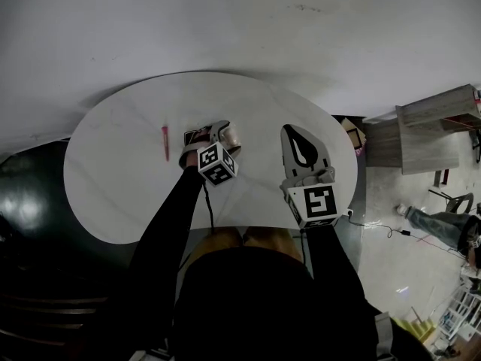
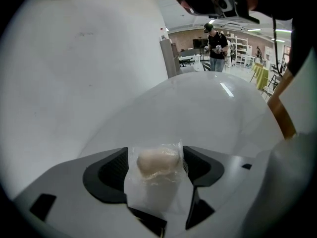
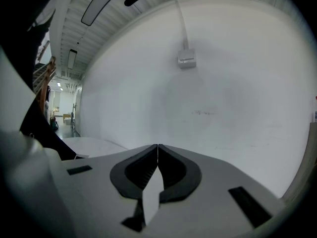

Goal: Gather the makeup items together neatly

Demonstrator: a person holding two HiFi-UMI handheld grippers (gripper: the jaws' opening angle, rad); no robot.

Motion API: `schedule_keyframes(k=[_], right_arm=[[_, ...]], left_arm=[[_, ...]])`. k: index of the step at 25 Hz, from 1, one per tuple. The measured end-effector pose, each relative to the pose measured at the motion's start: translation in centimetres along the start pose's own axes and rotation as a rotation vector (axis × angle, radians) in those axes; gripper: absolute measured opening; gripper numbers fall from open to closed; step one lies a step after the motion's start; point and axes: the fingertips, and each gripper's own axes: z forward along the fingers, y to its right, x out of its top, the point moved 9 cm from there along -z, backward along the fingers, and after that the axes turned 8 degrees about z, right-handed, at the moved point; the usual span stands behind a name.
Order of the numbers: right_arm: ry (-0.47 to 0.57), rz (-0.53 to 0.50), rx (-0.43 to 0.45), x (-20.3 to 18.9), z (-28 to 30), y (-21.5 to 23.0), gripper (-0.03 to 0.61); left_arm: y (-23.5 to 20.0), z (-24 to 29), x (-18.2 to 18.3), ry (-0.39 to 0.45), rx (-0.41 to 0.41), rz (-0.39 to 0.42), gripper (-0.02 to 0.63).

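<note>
A beige makeup sponge (image 2: 157, 162) in clear wrap lies between the jaws of my left gripper (image 2: 155, 155). The jaws stand wide beside it and only the loose wrap reaches them. In the head view this gripper (image 1: 228, 134) is over the middle of the round white table (image 1: 113, 171), with the sponge (image 1: 233, 136) at its tips. Just left of it lies a dark compact (image 1: 196, 135), and further left a thin pink pencil (image 1: 164, 142). My right gripper (image 1: 291, 131) hovers at the table's right side, shut with nothing in it (image 3: 157, 147).
The table's far edge runs close to a white wall (image 1: 240, 21). A person (image 2: 216, 46) stands far off in the room. Right of the table are a wooden cabinet (image 1: 432, 126), a floor cable (image 1: 387, 228) and someone's legs (image 1: 443, 228).
</note>
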Motion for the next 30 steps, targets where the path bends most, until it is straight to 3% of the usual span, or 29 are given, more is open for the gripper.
schedule_keyframes(k=[9,16,26,30], right_arm=[[0.011,0.002,0.015,0.6,0.2,-1.1,0.026],[0.037,-0.001,0.024,0.9,0.7,-2.2,0.026],[0.087,-0.013,0.057,1.9,1.9,-6.1,0.026],[0.092,-0.019,0.062,2.0,2.3,-7.7,0.026]], left_arm=[[0.1,-2.1,0.7,0.046,0.034,0.013,0.345],[-0.1,-5.7,0.4,0.083,0.075,-0.07,0.345],[-0.5,-11.1,-2.7,0.171,0.192,-0.209,0.345],[-1.2,-13.4,-3.8,0.187,0.256,-0.221,0.345]])
